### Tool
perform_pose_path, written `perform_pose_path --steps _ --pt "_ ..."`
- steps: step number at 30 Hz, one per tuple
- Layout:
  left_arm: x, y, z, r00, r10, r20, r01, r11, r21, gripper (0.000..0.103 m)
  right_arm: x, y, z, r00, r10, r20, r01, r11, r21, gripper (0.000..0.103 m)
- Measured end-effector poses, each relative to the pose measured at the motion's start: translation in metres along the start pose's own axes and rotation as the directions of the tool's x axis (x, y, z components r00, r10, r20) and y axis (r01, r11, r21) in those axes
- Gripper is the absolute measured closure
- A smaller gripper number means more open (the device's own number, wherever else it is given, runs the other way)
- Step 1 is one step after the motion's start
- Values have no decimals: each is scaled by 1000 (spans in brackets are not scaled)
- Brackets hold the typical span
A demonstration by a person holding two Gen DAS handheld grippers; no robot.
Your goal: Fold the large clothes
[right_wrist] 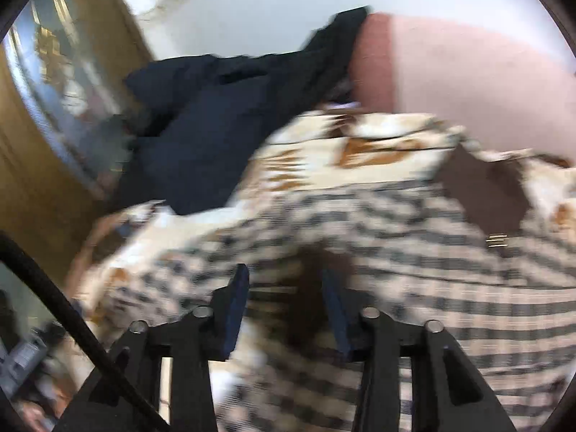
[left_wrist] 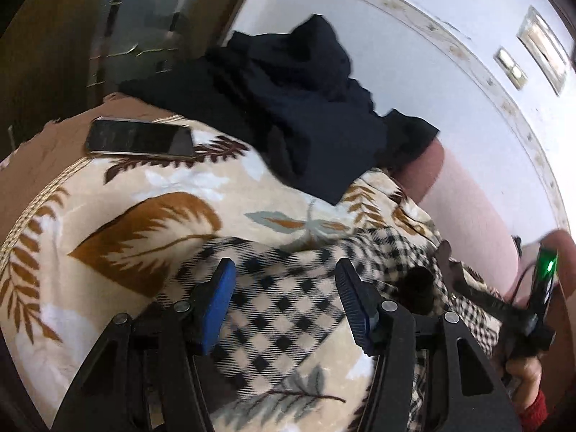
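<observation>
Tongs on the left (left_wrist: 286, 273) stand wide, their blue pads (left_wrist: 216, 306) clear of the checked shirt (left_wrist: 288, 309) spread just beneath them, nothing between. The shirt lies on a leaf-print blanket (left_wrist: 144, 223) covering the bed. At the right edge of the left view, a hand (left_wrist: 522, 370) in a red cuff holds the other tool. In the blurred right view, the right tongs (right_wrist: 284, 280) stand narrowly apart above the shirt (right_wrist: 432, 270); no cloth seems pinched between the pads. Farther off, a phone (left_wrist: 140, 138) rests on the blanket near its brown border. Beyond it, a heap of dark clothes (left_wrist: 288, 100) lies against the pink headboard (left_wrist: 468, 194) and white wall (left_wrist: 360, 36).
</observation>
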State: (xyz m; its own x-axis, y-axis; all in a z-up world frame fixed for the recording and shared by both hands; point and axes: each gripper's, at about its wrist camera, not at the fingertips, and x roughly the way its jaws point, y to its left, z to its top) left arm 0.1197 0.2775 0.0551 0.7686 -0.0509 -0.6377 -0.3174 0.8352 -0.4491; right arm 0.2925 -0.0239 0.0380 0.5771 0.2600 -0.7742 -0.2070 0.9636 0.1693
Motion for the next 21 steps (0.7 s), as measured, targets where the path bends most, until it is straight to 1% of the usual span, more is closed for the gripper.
perform_pose_path --steps 1,3,5,6,7,8,9,10,12,13,14,15,17,18,19,21 --pt "0 4 1 1000 8 -4 -8 1000 -12 47 6 -9 -3 998 -62 -20 62 998 -3 91" --pt "3 11 1 1000 22 -21 -23 999 -32 46 19 -29 -8 990 -137 -41 139 989 45 91" --pt "6 15 0 999 22 -38 -24 999 -45 46 34 -46 -12 986 -155 -67 162 981 107 91" --pt "7 16 -1 999 21 -45 -23 998 -51 46 43 -53 -16 985 -147 -93 160 976 151 91" --pt "8 15 -1 999 19 -46 -22 998 -52 46 52 -57 -23 986 -115 -118 136 972 193 91" --pt "9 12 -1 999 16 -47 -19 999 -48 46 61 -53 -30 988 -62 -142 92 972 216 91" --pt "10 8 -2 999 12 -47 -14 999 -35 46 66 -45 -36 988 -27 -153 58 977 207 90" --pt "11 3 -3 999 9 -47 -10 1000 -24 46 68 -29 -43 989 -22 -143 45 986 159 89" --pt "13 -9 -5 999 2 -50 -1 1000 14 45 66 -1 -49 991 -75 -108 78 997 26 84" --pt "14 -17 -7 999 -1 -52 3 999 38 45 67 10 -50 992 -72 -106 70 997 -26 89" --pt "15 -23 -8 999 1 -53 2 998 60 45 66 14 -51 991 -76 -107 71 996 -53 91" --pt "16 -30 -10 999 16 -50 -11 996 91 45 62 13 -50 993 -59 -106 53 997 -59 91" --pt "16 -37 -11 998 46 -38 -41 991 125 45 52 0 -48 995 22 -98 -23 1000 -1 91" --pt "16 -38 -12 998 59 -31 -54 989 135 44 45 -11 -46 995 48 -86 -44 998 46 91" --pt "16 -38 -11 997 67 -30 -62 988 138 43 40 -20 -45 996 55 -73 -49 996 80 90" --pt "18 -31 -9 993 117 -33 -111 984 141 43 29 -32 -47 996 69 -64 -62 993 99 90"
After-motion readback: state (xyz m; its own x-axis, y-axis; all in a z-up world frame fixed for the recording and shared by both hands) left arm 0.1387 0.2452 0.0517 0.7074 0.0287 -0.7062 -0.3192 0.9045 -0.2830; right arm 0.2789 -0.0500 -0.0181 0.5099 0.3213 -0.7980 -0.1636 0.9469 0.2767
